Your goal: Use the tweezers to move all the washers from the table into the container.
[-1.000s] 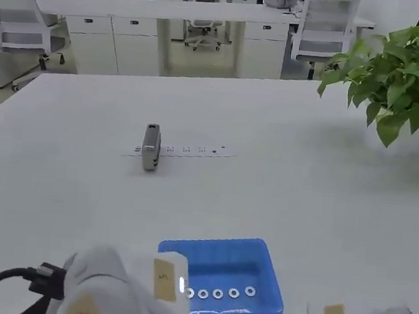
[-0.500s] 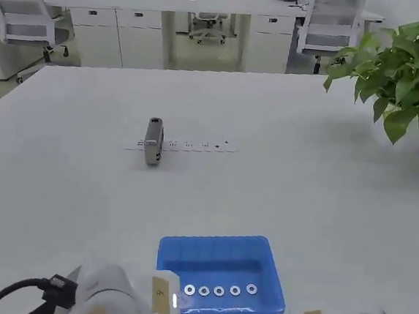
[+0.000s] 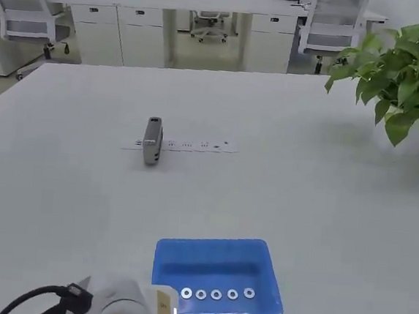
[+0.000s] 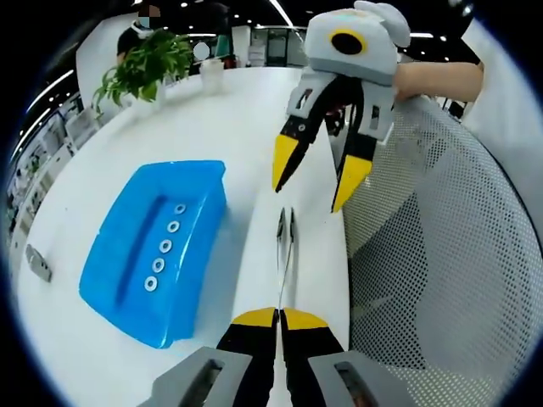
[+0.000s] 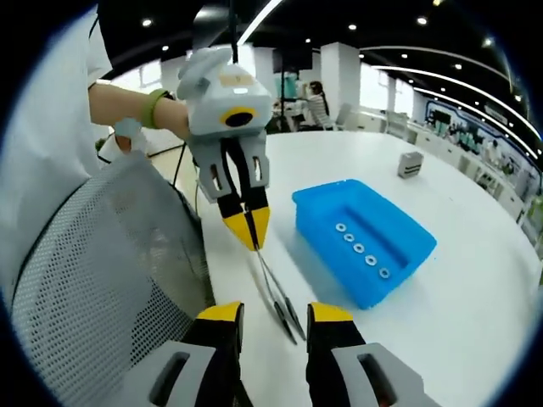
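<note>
- Left gripper (image 4: 278,317): jaws pressed together, pinching 1 end of the tweezers (image 4: 286,248).
- Tweezers: long axis ran straight out from the left gripper twd the right gripper (image 5: 277,312), along the table (image 3: 280,185) edge nearest the person. The 2 arms parted at the end pointing to the right gripper.
- Right gripper: jaws spread, near that parted end, not gripping it.
- Blue container (image 3: 269,309) sat just beside the tweezers w/ 5 washers (image 3: 216,294) in a row inside.
</note>
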Demonstrator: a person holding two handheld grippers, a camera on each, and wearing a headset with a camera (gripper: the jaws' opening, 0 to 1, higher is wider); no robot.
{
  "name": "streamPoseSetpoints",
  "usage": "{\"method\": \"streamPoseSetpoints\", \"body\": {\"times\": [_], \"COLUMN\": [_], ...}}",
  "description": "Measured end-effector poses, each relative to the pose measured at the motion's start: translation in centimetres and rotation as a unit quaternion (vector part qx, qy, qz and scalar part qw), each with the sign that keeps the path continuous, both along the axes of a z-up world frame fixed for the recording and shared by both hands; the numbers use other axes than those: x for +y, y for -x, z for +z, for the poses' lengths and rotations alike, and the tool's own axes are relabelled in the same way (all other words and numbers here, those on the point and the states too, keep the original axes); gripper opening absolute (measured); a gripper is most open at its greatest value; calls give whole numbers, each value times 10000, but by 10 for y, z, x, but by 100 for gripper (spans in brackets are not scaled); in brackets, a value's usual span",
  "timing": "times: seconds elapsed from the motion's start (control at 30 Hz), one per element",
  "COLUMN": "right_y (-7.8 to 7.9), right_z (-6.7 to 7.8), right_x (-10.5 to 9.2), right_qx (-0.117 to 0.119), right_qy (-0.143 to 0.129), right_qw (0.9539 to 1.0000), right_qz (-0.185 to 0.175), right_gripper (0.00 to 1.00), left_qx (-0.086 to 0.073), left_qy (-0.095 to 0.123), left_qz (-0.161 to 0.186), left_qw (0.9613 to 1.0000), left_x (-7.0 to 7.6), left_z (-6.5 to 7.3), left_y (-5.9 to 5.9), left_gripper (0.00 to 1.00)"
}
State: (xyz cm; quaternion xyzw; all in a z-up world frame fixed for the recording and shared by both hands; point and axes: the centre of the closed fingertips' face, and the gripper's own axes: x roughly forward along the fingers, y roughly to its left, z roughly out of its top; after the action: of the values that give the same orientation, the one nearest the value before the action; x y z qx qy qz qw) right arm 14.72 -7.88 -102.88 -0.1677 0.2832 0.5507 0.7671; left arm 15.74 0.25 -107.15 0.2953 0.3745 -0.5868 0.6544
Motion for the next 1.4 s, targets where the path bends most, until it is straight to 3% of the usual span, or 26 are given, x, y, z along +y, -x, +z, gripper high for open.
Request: {"method": "streamPoseSetpoints", "body": {"times": [0.1,0.17,0.3,0.47,0.5,0.7,0.83,0.97,1.07,1.17,1.23,1.3,1.33,1.37,1.4], "right_y": [-3,-10,-21,-21,-23,-18,-17,-18,-19,-20,-21,-23,-24,-27,-28], "right_z": [17,32,45,51,56,72,79,81,83,84,85,85,85,86,86], "right_x": [-15,-28,-60,-82,-91,-105,-106,-104,-102,-100,-99,-98,-98,-98,-98], "right_qx": [180,22,-279,-377,-456,-499,-616,-689,-721,-736,-739,-750,-764,-766,-758], "right_qy": [-287,-410,-235,-217,-331,-931,-1084,-1097,-1115,-1118,-1146,-1142,-1122,-1113,-1120], "right_qw": [9987,9974,9944,9894,9840,9678,9646,9650,9663,9676,9680,9690,9697,9702,9703], "right_qz": [-382,-592,-991,-1388,-1693,-2287,-2323,-2279,-2206,-2141,-2106,-2059,-2029,-2012,-2005], "right_gripper": [28,31,34,36,37,38,40,42,44,47,48,49,49,49,49], "left_qx": [89,94,80,-5,-18,-27,18,-42,-248,-324,-411,-576,-655,-686,-711], "left_qy": [-18,-61,-213,-411,-436,-476,-443,-345,-156,259,626,1078,1411,1634,1926], "left_qz": [56,58,-34,-98,-94,11,226,592,963,1573,2030,2542,2863,3079,3329], "left_qw": [9999,9999,9997,9991,9990,9989,9988,9976,9949,9867,9763,9594,9454,9348,9203], "left_x": [1,2,2,1,2,2,3,6,11,15,21,27,31,34,39], "left_z": [-4,-5,-10,-12,-12,-12,-11,-5,8,27,43,61,74,82,92], "left_y": [0,0,3,4,4,5,5,7,5,3,1,-4,-7,-9,-10], "left_gripper": [0,0,0,0,0,0,4,14,21,30,34,42,47,53,56]}}
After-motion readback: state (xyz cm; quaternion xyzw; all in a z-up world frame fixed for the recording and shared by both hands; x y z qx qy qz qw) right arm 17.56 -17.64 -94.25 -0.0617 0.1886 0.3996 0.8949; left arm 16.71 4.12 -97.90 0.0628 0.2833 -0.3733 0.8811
